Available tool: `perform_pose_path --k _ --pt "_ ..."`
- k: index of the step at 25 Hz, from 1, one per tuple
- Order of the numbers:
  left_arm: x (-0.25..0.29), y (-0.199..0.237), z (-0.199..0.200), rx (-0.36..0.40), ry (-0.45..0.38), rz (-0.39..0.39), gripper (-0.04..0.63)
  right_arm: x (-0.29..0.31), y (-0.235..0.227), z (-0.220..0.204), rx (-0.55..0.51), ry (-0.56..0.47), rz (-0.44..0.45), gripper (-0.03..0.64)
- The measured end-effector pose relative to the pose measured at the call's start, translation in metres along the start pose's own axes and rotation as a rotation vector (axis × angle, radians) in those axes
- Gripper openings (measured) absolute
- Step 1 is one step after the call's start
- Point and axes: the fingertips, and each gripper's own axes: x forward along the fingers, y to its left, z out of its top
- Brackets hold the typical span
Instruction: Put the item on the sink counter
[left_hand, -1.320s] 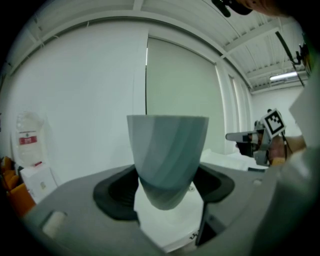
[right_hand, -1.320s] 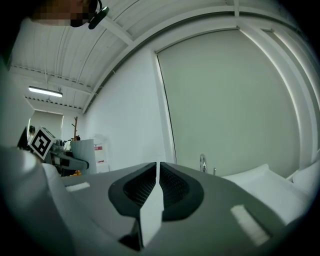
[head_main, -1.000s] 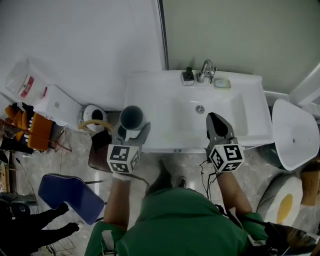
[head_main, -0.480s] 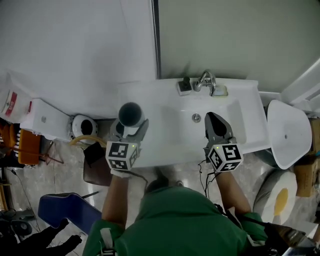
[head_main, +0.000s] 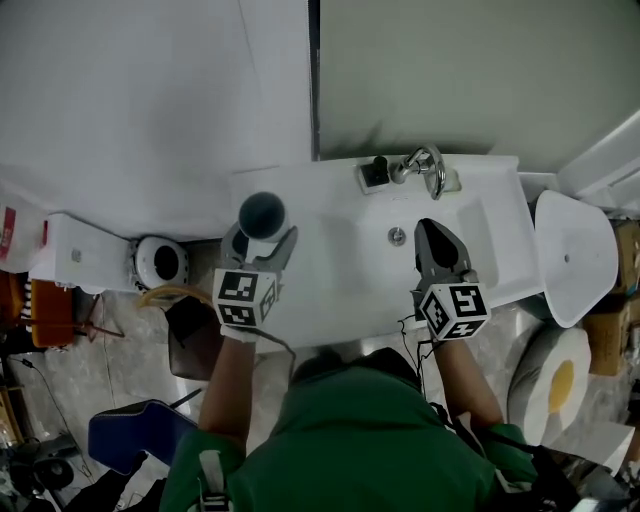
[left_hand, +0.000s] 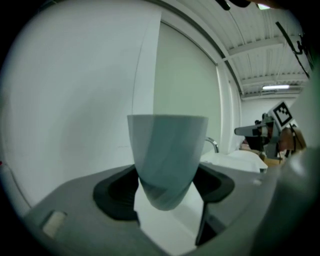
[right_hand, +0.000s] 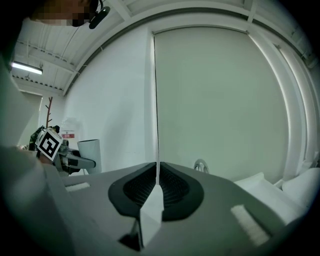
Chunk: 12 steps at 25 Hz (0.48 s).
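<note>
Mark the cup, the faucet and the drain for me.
cup (head_main: 262, 214): head view, its open mouth.
faucet (head_main: 418, 165): head view, its metal body.
drain (head_main: 397, 236): head view, its centre.

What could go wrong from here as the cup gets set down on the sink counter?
1. The left tool grips the cup low on its tapered wall, so the cup might slip or tilt on release.
2. The cup hangs over the left end of the counter, close to the edge. Set down too far left, it could tip off toward the floor.
</note>
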Motion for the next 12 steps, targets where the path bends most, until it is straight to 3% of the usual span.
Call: perform_pose_path --k 12 --pt "0.058 0.017 -0.021 0.026 0.033 0.028 0.337 0.036 -0.016 -0.025 0.014 0.070 0.042 0.020"
